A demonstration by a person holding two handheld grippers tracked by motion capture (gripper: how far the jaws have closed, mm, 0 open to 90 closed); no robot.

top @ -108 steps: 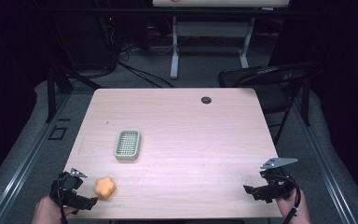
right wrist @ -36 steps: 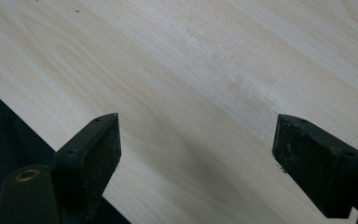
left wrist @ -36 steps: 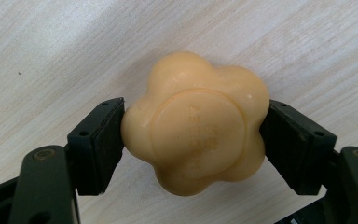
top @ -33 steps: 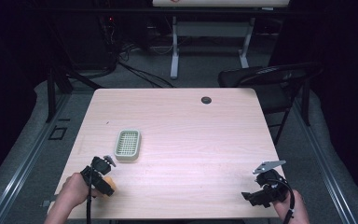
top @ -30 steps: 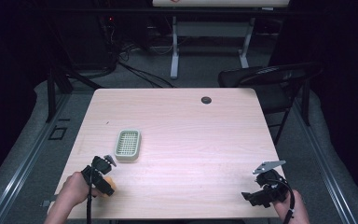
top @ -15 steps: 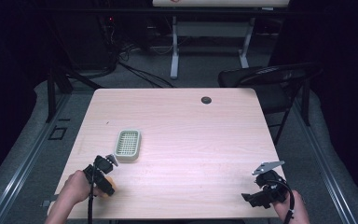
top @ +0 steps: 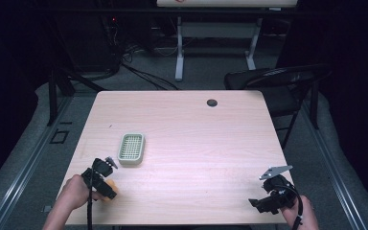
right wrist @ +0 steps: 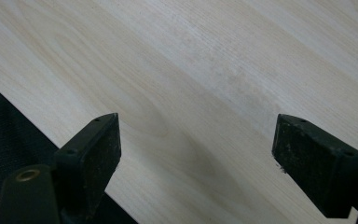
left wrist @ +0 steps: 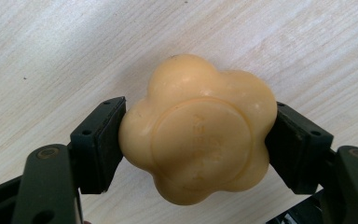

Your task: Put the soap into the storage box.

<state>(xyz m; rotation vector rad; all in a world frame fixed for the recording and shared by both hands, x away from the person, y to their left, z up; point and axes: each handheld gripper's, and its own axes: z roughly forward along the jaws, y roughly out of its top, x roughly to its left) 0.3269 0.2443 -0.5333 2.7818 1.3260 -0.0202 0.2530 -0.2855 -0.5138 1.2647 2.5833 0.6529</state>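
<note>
An orange flower-shaped soap lies near the table's front left corner, with my left gripper shut on it. In the left gripper view the soap bulges between the two black pads, which press on its sides just above the wood. A pale green soap dish with a slotted grid stands a little beyond and to the right of that hand. My right gripper hovers at the front right corner. The right gripper view shows its jaws wide open over bare wood.
A small black round cap sits near the far edge of the wooden table. A dark folding chair stands past the far right corner. The right gripper view catches the table's front edge close by.
My left gripper has moved right onto the soap, which lay free beside it in the earliest frame, and has closed on it. The right hand has barely shifted.
</note>
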